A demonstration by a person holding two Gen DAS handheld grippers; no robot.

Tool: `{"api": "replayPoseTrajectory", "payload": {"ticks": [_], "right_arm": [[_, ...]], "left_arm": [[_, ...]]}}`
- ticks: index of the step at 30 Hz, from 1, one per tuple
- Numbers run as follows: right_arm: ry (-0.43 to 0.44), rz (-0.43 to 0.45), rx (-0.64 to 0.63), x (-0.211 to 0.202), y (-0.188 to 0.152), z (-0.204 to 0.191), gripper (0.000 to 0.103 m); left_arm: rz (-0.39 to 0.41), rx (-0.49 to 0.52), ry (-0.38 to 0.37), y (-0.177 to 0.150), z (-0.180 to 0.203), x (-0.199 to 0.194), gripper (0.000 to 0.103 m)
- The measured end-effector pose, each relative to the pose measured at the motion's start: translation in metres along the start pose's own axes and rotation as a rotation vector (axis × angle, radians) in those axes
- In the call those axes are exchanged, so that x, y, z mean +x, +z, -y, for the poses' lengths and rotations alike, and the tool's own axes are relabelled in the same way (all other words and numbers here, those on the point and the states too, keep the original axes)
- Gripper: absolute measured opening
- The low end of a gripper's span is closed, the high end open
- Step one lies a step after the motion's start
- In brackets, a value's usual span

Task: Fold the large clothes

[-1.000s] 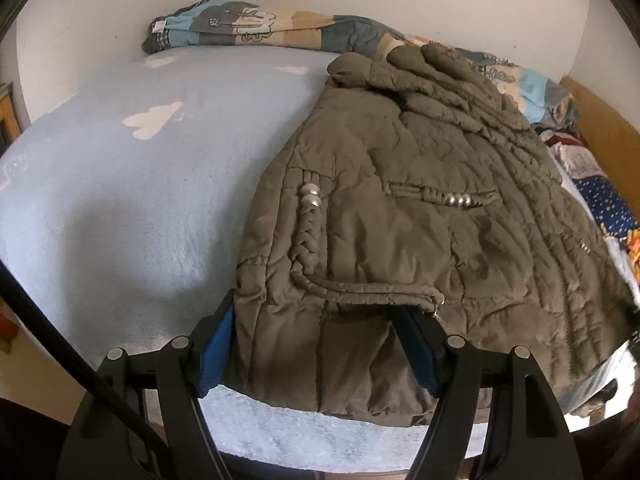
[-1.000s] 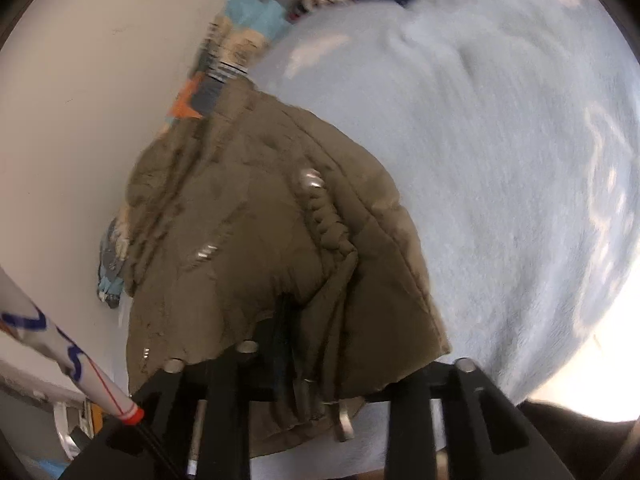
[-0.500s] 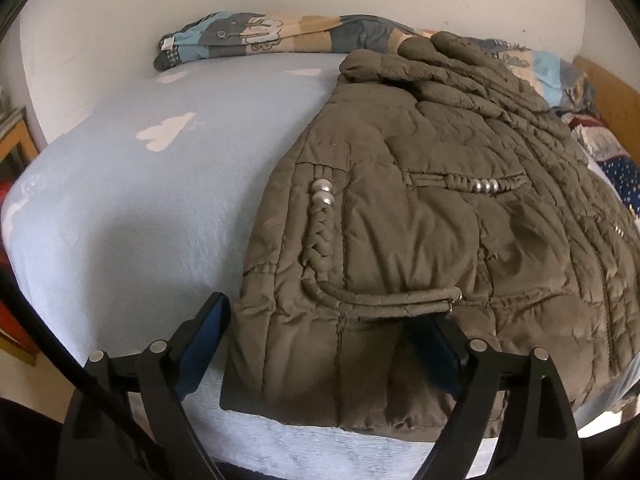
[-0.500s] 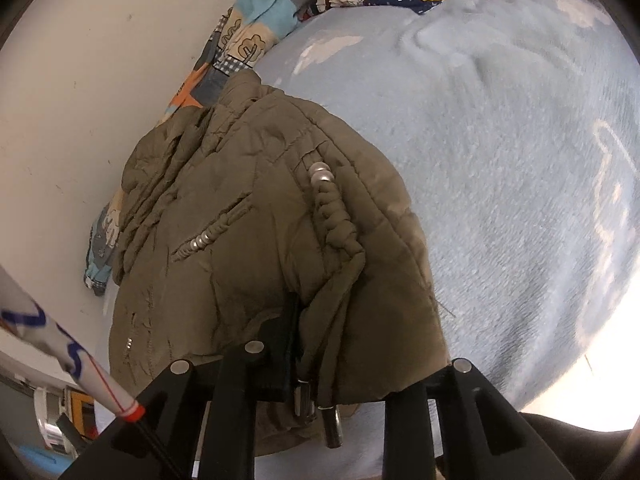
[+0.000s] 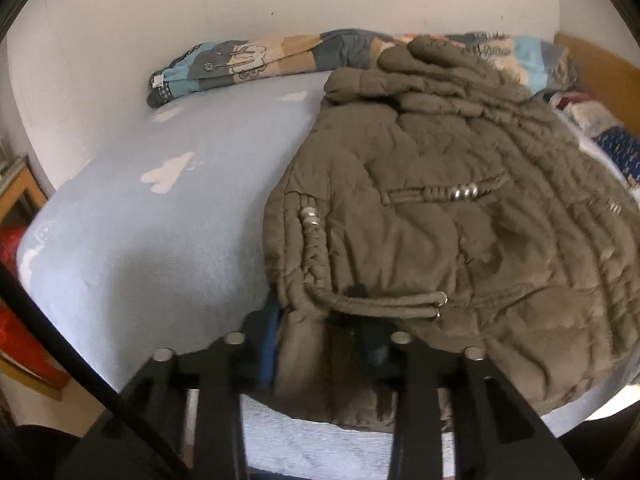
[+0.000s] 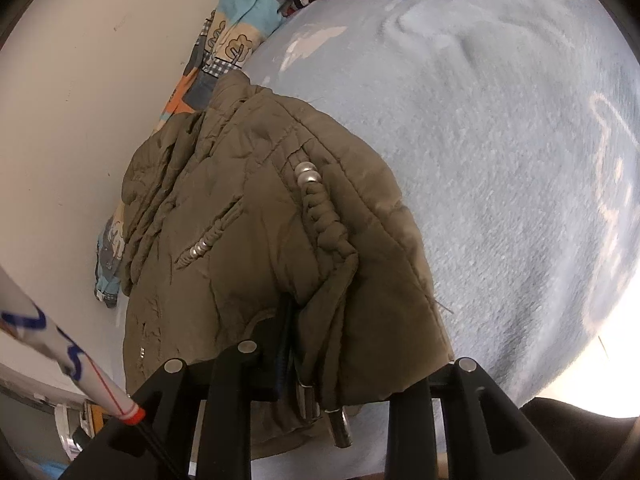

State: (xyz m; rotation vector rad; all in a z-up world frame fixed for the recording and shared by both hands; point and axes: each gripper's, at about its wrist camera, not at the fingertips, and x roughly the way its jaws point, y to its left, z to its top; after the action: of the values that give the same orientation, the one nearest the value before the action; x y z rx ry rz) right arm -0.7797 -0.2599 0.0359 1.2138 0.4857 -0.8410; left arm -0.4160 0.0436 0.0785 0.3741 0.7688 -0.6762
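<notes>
Olive quilted jacket (image 5: 460, 216) spread on light-blue bed cover (image 5: 140, 248), hem at near edge, far end bunched beside patterned blanket (image 5: 248, 60) along wall. Left gripper (image 5: 320, 344) just closing, now clamped on hem fabric near 2 drawcords (image 5: 392, 304). Right gripper (image 6: 340, 368) pinched on bunched hem fold, metal cord ends (image 6: 340, 428) hanging at jaws. Braided cord with 2 silver beads (image 6: 306, 174) on jacket top

Olive quilted jacket (image 5: 460, 224) (braided cords, silver beads) lying rumpled, hem bunched.
</notes>
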Motion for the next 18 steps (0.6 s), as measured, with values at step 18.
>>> {"api": "replayPoseTrajectory", "payload": {"ticks": [18], "right_arm": [[-0.031,0.101,-0.166,-0.025,-0.005,-0.029,0.014]], "left_arm": [[0.035,0.056,0.03,0.006,0.009,-0.012,0.024]]}}
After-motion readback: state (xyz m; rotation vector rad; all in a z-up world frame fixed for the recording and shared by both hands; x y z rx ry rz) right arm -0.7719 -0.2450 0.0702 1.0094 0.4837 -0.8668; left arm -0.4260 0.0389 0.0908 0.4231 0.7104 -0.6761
